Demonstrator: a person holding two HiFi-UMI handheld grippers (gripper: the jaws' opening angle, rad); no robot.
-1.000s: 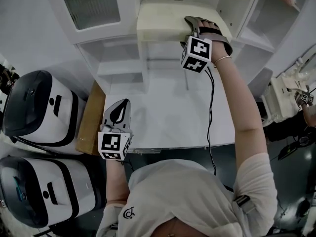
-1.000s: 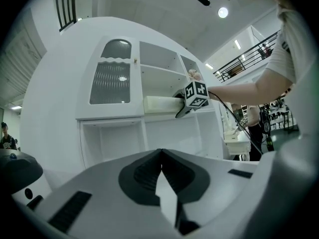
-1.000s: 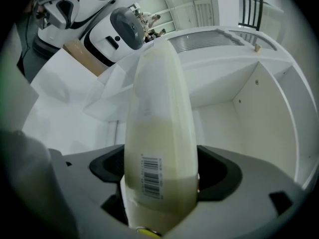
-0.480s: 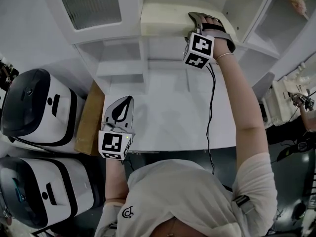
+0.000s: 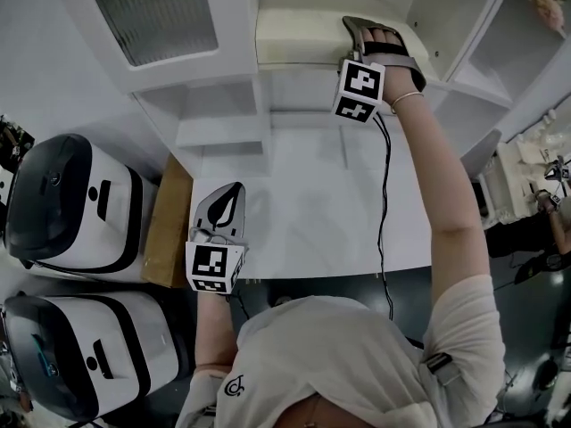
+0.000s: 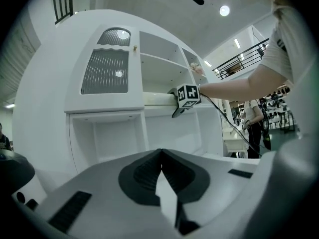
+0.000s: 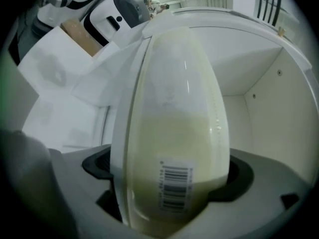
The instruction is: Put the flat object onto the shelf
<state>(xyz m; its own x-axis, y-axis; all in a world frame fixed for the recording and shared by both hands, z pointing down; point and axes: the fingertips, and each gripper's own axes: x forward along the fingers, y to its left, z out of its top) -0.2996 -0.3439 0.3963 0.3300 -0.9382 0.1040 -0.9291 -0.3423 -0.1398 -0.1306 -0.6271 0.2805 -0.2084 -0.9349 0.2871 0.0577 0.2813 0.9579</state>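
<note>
Above, flat glossy cream slab [image 5: 299, 36], barcode label [image 7: 174, 188], white shelf [image 5: 235, 34]

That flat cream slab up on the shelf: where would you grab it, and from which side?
Across its thickness at the barcoded end, coming from the shelf front. The cream slab lies flat, so only that narrow dimension fits a tool. The right tool is there, slab between its jaws, which are opening.

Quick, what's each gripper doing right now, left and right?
Left gripper: shut, jaws together, nothing between them.
Right gripper: jaws opening, letting go of the cream flat object that sits between them.
</note>
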